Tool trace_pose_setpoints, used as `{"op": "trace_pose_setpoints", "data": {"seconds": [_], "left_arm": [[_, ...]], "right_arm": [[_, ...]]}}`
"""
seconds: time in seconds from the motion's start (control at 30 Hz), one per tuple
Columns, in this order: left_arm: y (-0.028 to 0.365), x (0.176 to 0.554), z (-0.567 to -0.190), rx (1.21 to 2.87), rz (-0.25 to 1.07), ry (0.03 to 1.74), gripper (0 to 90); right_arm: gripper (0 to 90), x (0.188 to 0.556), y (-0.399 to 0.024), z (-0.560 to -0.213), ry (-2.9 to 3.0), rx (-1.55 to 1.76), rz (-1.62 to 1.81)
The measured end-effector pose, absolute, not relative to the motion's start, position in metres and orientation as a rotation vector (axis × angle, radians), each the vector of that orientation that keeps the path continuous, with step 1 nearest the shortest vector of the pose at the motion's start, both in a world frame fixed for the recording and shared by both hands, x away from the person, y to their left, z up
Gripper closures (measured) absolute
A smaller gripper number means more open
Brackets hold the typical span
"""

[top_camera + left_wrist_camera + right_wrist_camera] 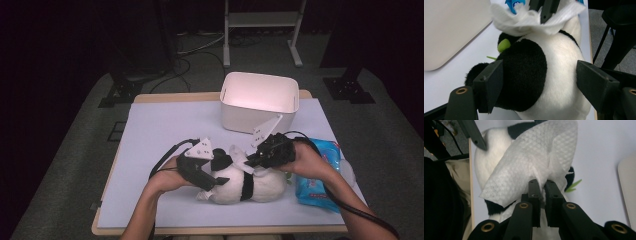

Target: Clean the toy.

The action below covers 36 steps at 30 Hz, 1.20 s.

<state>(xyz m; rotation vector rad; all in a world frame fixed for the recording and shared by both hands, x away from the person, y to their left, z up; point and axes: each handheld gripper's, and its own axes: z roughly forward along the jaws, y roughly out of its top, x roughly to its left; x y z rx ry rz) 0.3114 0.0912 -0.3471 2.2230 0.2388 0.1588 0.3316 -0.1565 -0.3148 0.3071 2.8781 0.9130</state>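
Right, you're at the wiping step: your right gripper (543, 192) is pinched tight on a white wet wipe (534, 160), which drapes over the plush panda (247, 184). The panda lies on its side on the white mat (165, 130) near the front edge of the table, between your two hands, touching the blue wipes pack (320, 175). Your left gripper (540, 82) straddles the panda's body, jaws wide; the left pad (489, 85) presses the black fur, while I can't tell whether the other pad touches, so it looks like a brace more than a squeeze. The white bin (260, 100) stands behind, apart. Next, I'd judge: drag the wipe across the fur, keeping the left side steady so the toy doesn't roll.
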Motion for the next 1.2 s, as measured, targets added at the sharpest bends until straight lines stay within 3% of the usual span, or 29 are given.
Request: {"op": "trace_pose_setpoints", "data": {"seconds": [0.67, 1.2], "left_arm": [[0.090, 0.311, -0.347, 2.221, 0.154, 0.240, 23.3], [0.091, 0.311, -0.348, 2.227, 0.154, 0.238, 23.3]], "right_arm": [[83.2, 0.323, -0.227, -0.311, 2.836, 0.491, 0.890], [82.1, 0.328, -0.202, -0.310, 2.845, 0.438, 0.905]]}}
